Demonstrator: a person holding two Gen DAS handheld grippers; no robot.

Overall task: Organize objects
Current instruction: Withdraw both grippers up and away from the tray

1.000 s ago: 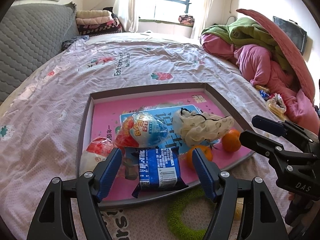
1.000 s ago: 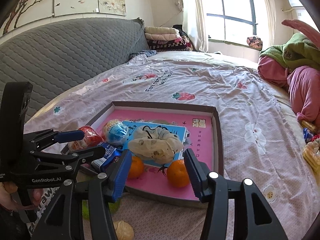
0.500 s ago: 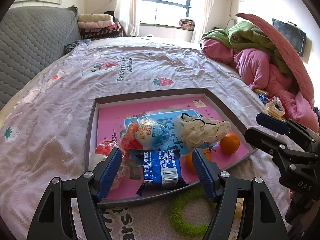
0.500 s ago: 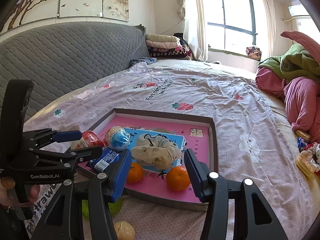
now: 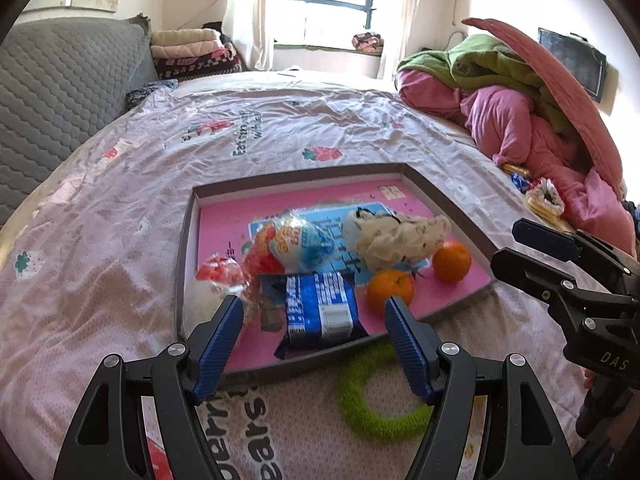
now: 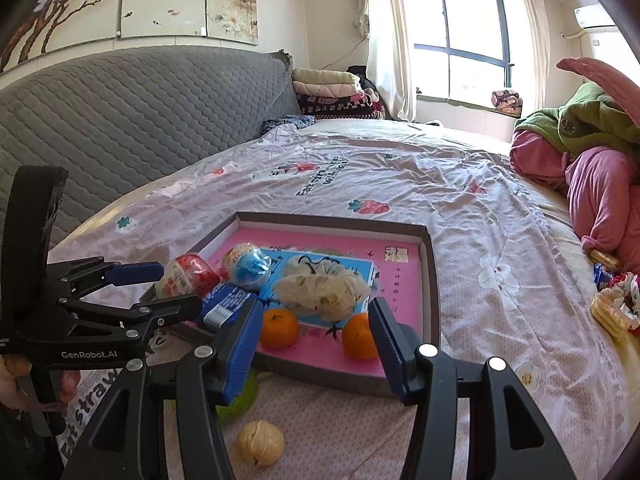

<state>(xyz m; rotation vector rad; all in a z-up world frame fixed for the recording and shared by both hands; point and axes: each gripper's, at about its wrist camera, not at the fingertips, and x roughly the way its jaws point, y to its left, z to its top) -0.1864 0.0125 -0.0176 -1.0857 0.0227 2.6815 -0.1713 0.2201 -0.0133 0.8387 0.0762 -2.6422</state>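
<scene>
Left wrist: tray point(image 5: 448, 200) now farther off.

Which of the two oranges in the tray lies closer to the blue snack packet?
The left orange, beside the blue packet; the other orange sits farther right, near the tray's edge.

Shallow pink-floored tray point(image 5: 188, 248) ahead of the left hand-held gripper point(image 5: 314, 344) holds snack packets, two oranges; green ring point(image 5: 376, 412) lies beneath it.
</scene>
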